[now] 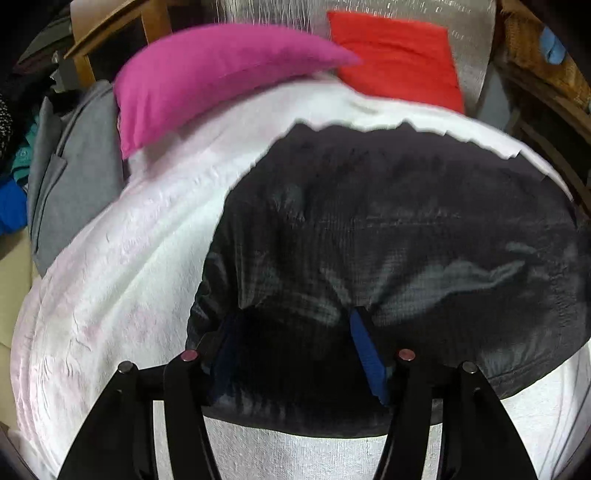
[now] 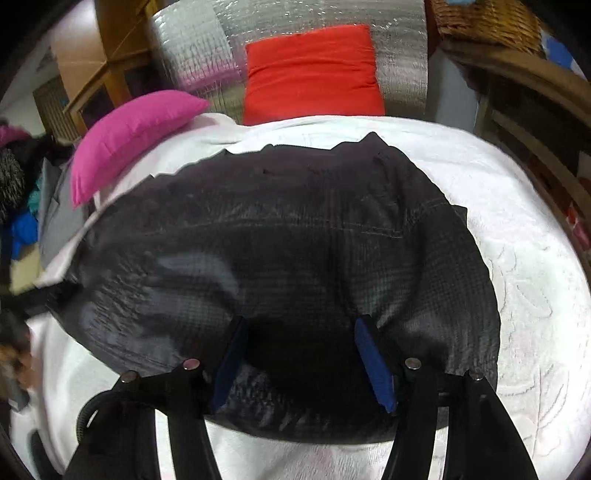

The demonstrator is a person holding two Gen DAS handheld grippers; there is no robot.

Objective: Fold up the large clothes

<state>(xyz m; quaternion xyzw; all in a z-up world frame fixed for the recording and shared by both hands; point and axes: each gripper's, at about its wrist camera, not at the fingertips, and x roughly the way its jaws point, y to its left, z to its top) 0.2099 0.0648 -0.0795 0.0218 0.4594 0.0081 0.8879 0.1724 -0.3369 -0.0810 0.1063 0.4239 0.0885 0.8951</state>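
Note:
A large dark garment (image 1: 388, 206) with a faint check weave lies spread flat on a white textured bedspread (image 1: 122, 266). My left gripper (image 1: 297, 314) hovers over the garment's near-left edge. Its blue pads (image 1: 369, 358) stand wide apart and do not pinch the cloth beneath them. In the right wrist view the same garment (image 2: 277, 221) fills the middle of the bedspread (image 2: 524, 258). My right gripper (image 2: 300, 321) is over its near edge, jaws also apart, with the fabric lying loose under the blue pads (image 2: 375, 365).
A pink pillow (image 1: 207, 74) (image 2: 133, 136) and a red pillow (image 1: 399, 55) (image 2: 314, 74) sit at the bed's far end against a silver foil panel (image 2: 207, 44). Grey cloth (image 1: 70, 177) and other clothes pile up at the left. A wicker basket (image 2: 487, 18) stands on wooden furniture at the right.

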